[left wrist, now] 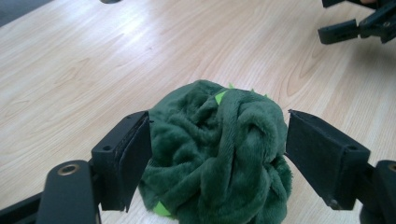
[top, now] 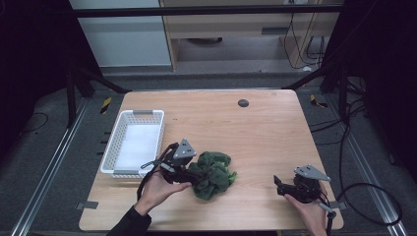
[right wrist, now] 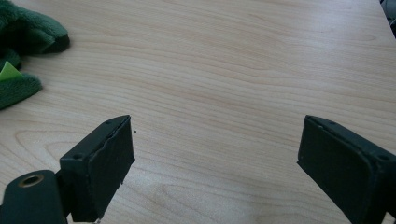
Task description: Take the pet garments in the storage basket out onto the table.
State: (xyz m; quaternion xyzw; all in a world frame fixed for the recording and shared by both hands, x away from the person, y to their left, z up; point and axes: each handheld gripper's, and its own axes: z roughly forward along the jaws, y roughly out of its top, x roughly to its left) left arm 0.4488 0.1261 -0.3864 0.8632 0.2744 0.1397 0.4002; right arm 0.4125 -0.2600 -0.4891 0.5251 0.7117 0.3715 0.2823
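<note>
My left gripper spread wide around green plush cloth near the wooden table's front edge; right gripper open, empty. White basket at left edge.

Overhead light fell evenly on the table, leaving the room's edges dark. Pale glare streaked the wood; close views stayed sharp.

Dark green plush cloth with bright lime-green flecks, pale wood-grain table bearing one small dark round spot, white latticed basket, black tools topped by grey plates.
</note>
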